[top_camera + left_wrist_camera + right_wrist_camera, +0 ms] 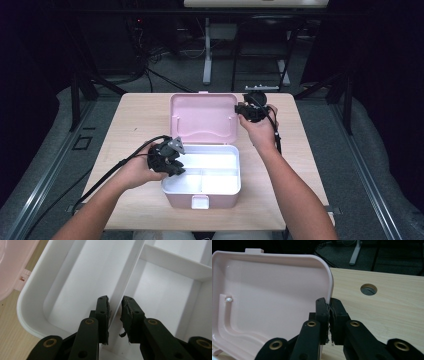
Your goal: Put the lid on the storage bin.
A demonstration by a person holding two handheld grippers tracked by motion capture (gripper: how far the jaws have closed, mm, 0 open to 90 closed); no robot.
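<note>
A pale wooden worktop (135,120) with a round cable hole (368,289) stands in a dark room over grey floor. The open pink box (202,192) sits mid-worktop. The left tool (115,315), narrowly parted, straddles its white divider (125,282); whether the pads press it is unclear. The right tool (328,315) pinches the raised lid's (267,305) edge.

The box's lid (203,118) is pastel pink all over, inside too, and the base shell (200,199) is the same pink. The tray (227,175) in the base is plain white, dividers included. The table (135,120) at 9 o'clock of the lid is pale wood grain. Both the left gripper (175,161) and the right gripper (239,110) are black, with brass-coloured rivets on the jaws.
</note>
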